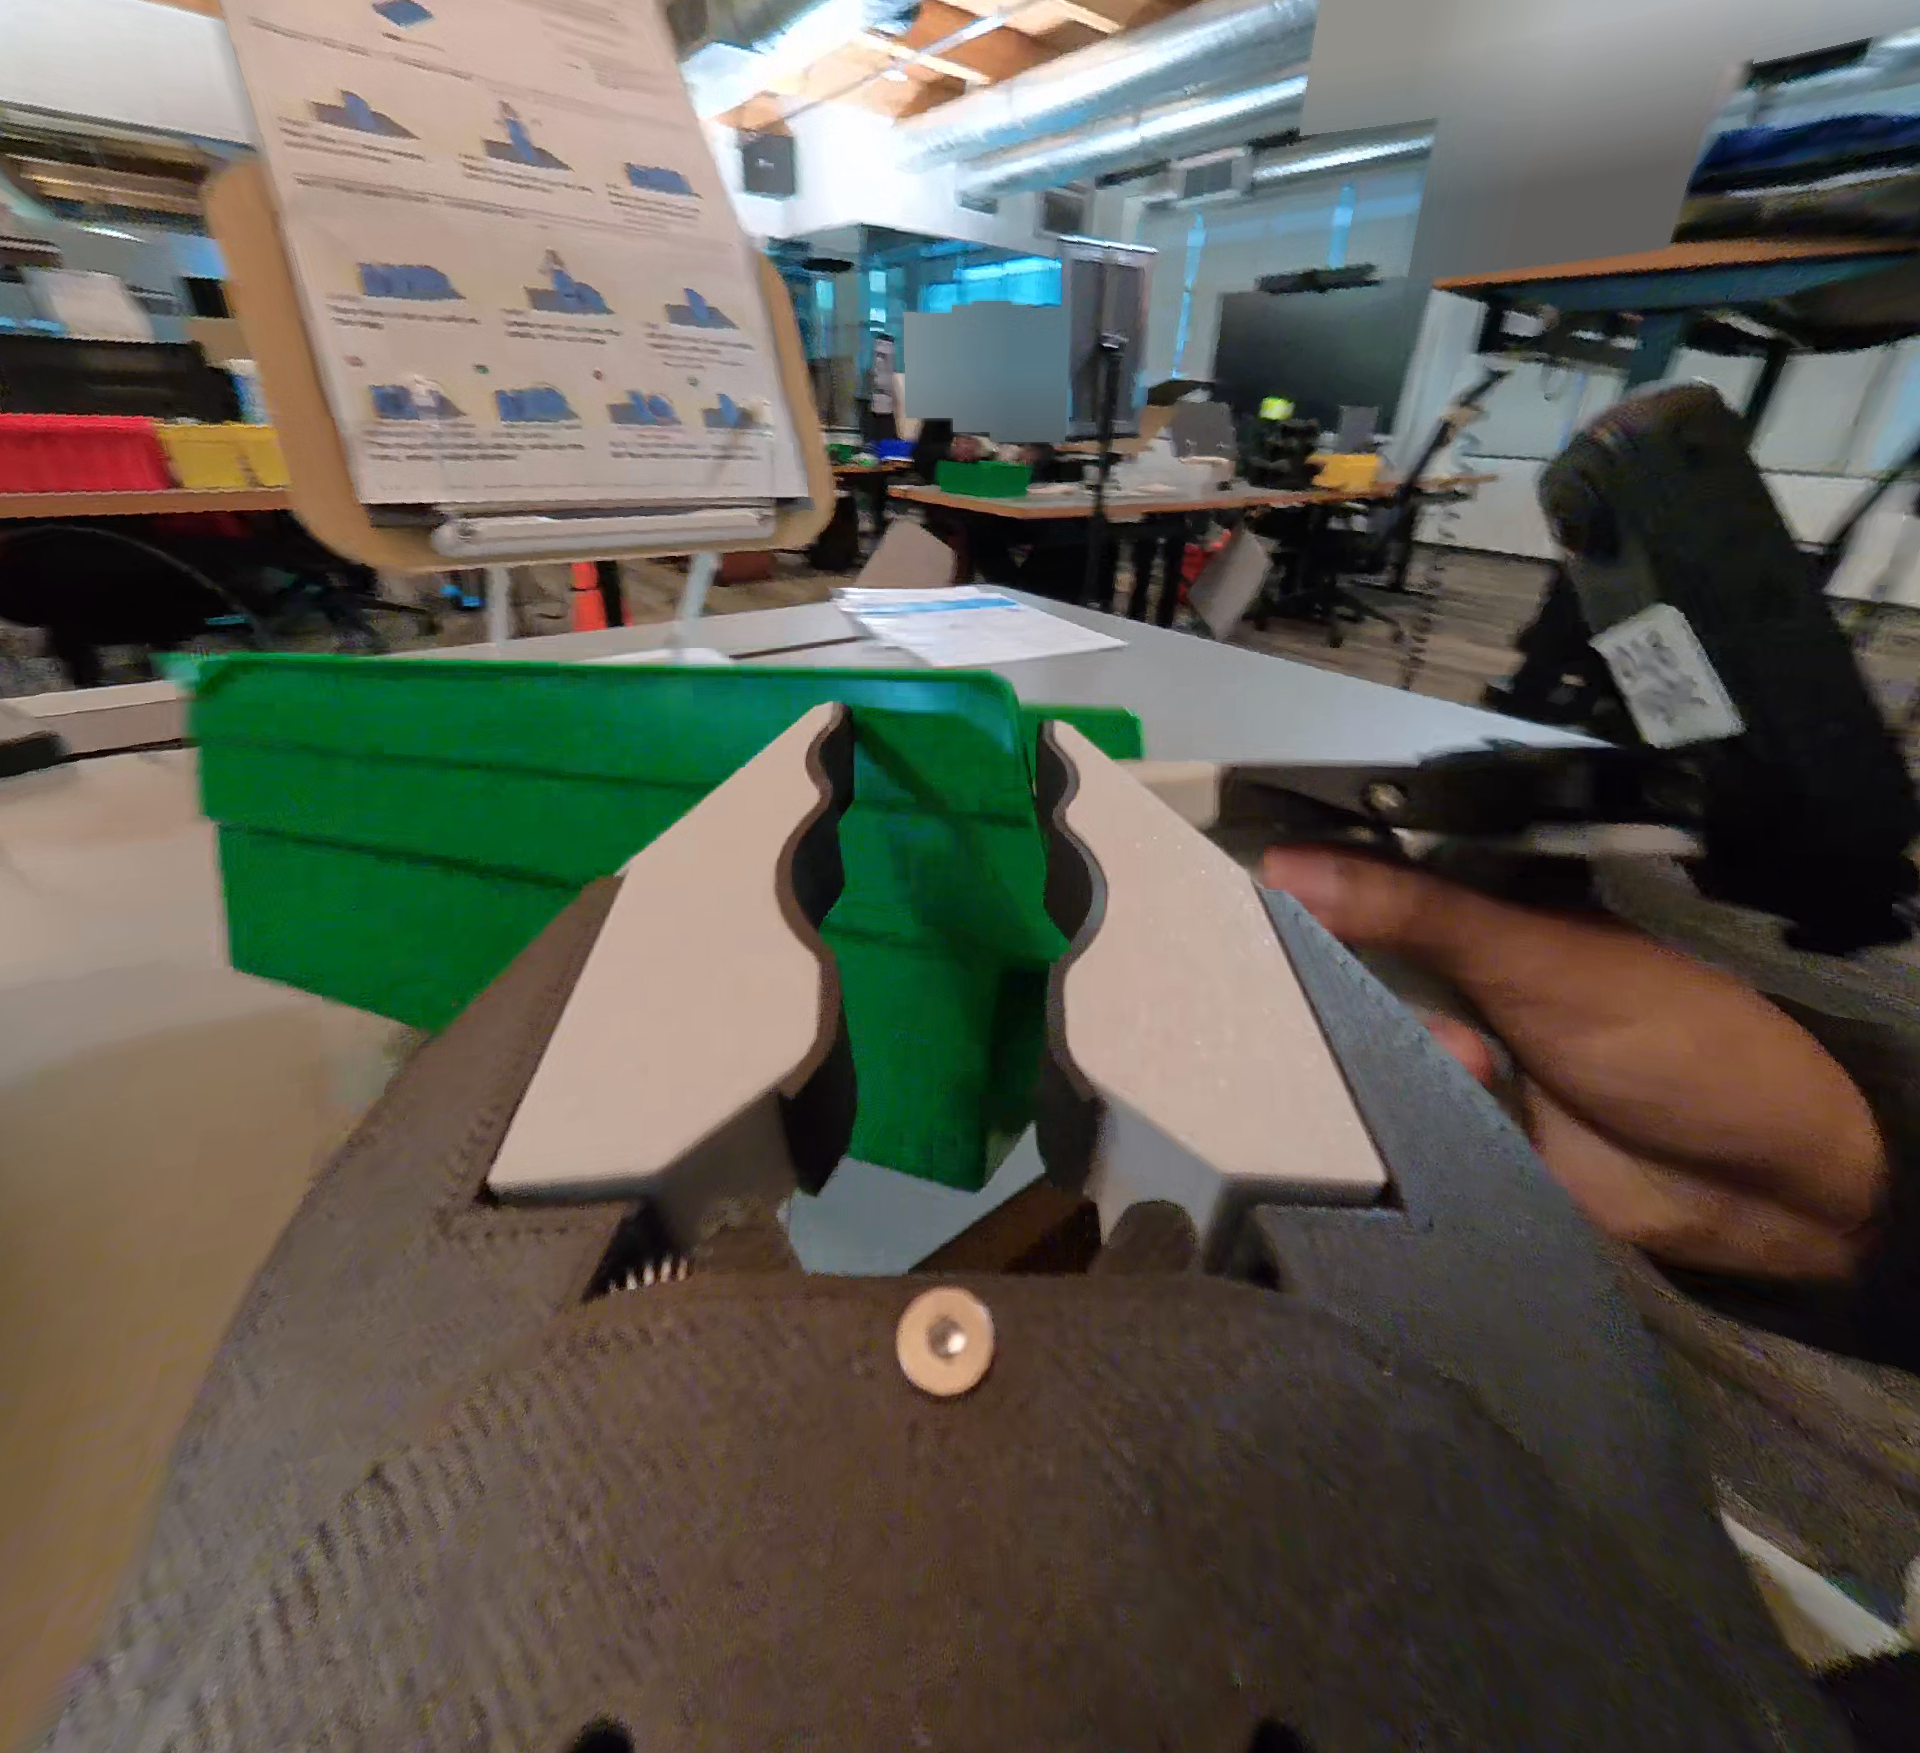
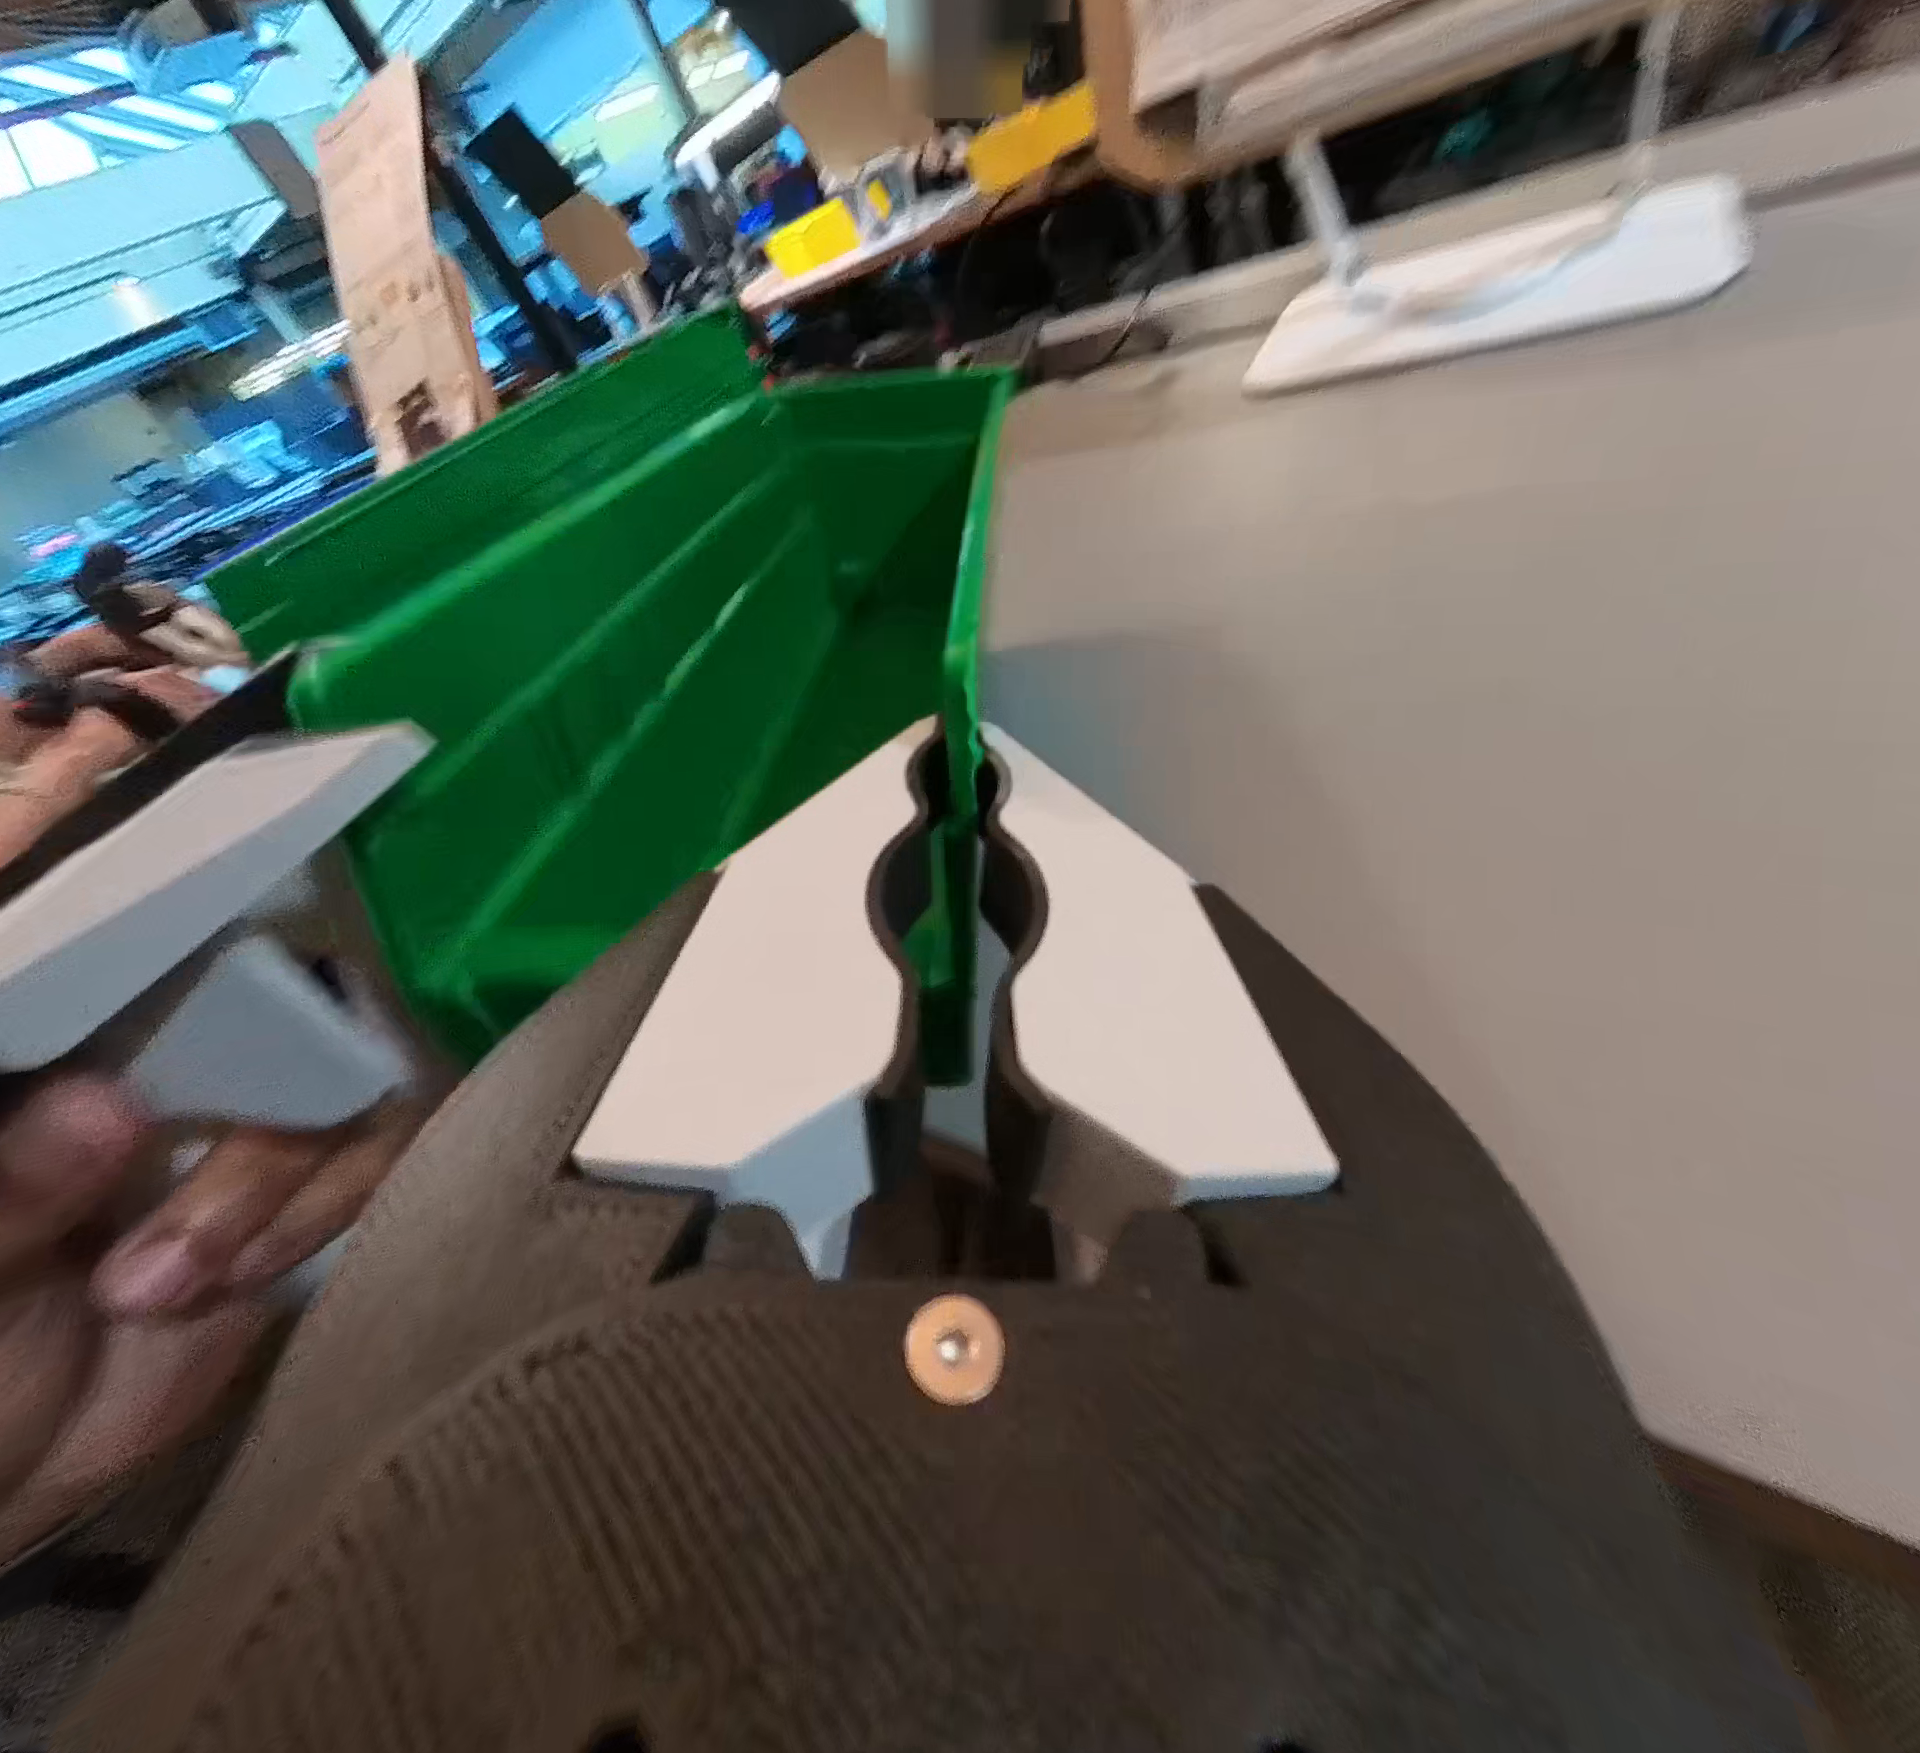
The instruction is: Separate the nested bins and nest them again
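Two green bins sit nested on the grey table [image 2: 1455,768], slightly tilted. The inner bin [image 1: 520,820] shows its open inside in the right wrist view [image 2: 644,664], and the outer bin's wall [image 2: 499,467] stands behind it. My left gripper [image 1: 943,721] has its jaws closed partway onto the bins' near end, with green plastic filling the gap. One of its grey fingers [image 2: 187,851] shows at the bin's left corner. My right gripper [image 2: 961,742] is shut on the thin right side wall of the inner bin. Its black handle [image 1: 1704,664] shows at the right.
A stand holding an instruction sheet [image 1: 499,228] is behind the bins, with its white base [image 2: 1507,290] on the table. Loose papers [image 1: 966,623] lie at the far edge. A hand [image 1: 1610,1059] holds the right gripper. Other desks with coloured bins stand far behind.
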Available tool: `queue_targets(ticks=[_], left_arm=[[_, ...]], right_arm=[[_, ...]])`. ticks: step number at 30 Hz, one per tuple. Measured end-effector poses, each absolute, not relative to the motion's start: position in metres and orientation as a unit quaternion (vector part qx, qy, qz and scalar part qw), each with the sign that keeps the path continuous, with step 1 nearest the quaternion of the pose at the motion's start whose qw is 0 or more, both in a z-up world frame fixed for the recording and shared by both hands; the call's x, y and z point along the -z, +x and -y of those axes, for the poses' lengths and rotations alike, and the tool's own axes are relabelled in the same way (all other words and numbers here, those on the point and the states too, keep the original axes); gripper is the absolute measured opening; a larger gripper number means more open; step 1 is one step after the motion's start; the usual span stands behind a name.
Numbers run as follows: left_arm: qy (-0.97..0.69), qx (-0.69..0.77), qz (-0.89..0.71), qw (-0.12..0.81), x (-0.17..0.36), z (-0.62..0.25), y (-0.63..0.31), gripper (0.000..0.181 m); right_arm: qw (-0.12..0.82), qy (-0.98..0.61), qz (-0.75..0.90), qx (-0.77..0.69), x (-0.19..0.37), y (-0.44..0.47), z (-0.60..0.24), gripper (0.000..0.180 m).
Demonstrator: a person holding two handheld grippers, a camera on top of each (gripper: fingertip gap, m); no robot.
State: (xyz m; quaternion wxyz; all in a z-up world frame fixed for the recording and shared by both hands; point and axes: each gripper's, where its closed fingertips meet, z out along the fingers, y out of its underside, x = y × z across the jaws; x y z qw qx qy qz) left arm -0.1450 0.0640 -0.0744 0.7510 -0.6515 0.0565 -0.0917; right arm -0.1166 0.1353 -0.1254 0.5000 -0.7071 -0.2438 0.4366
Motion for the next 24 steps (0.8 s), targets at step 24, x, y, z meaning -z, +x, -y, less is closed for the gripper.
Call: queue_targets(ticks=[24], left_arm=[[-0.731,0.208,-0.029,0.649,0.132,-0.076,-0.146,0.027]], right_arm=[[0.684,-0.695,0.069,-0.208,0.125,0.217,-0.360,0.001]])
